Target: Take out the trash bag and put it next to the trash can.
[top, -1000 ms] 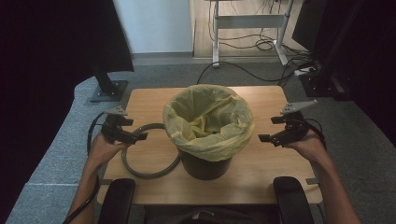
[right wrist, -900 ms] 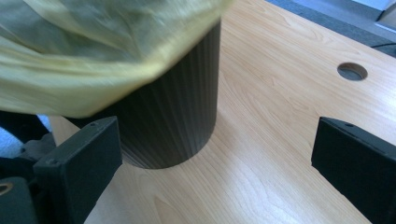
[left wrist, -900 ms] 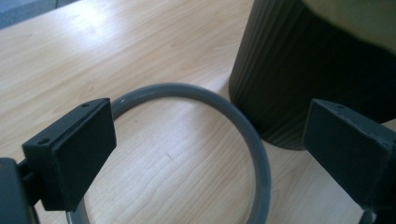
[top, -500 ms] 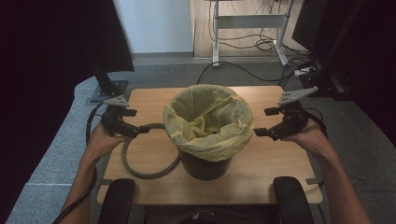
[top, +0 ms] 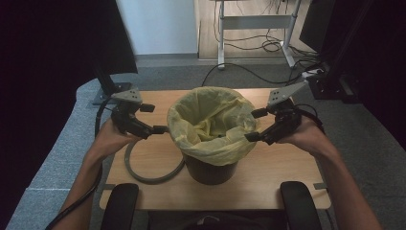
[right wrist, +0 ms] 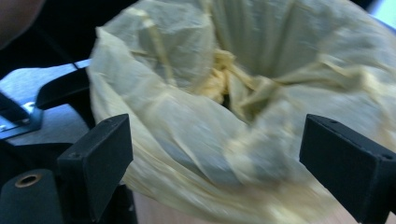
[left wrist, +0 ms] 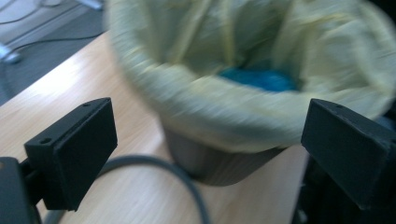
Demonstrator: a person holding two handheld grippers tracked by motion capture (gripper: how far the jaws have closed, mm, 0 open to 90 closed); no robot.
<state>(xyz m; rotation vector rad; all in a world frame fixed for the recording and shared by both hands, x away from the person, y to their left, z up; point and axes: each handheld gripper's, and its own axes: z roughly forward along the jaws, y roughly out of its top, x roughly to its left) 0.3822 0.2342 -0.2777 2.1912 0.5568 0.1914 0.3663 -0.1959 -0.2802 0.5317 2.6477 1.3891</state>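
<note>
A dark bin point(top: 209, 168) lined with a pale yellow bag point(top: 210, 125) stands mid-table. The bag's edge is folded out over the bin's rim. My left gripper point(top: 154, 119) hovers at the bag's left edge with its jaws wide apart, just off the plastic. In the left gripper view the left gripper point(left wrist: 208, 126) faces the blurred bag point(left wrist: 243, 42), and something blue point(left wrist: 261, 79) lies inside. My right gripper point(top: 255, 125) is at the bag's right edge. Its jaws have just been closing a little but stay wide. In the right gripper view the right gripper point(right wrist: 224, 154) has the bag's fold point(right wrist: 196, 121) between its jaws, unpressed.
A grey cable loop point(top: 153, 176) lies on the wooden table point(top: 287, 172) left of the bin. Two black armrests point(top: 119, 206) point(top: 297, 206) sit at the table's near edge. A monitor stand point(top: 107, 91) is at the back left, with a desk frame and floor cables behind.
Both hands have risen and come in toward the bag's rim. The right gripper's jaws look slightly narrower.
</note>
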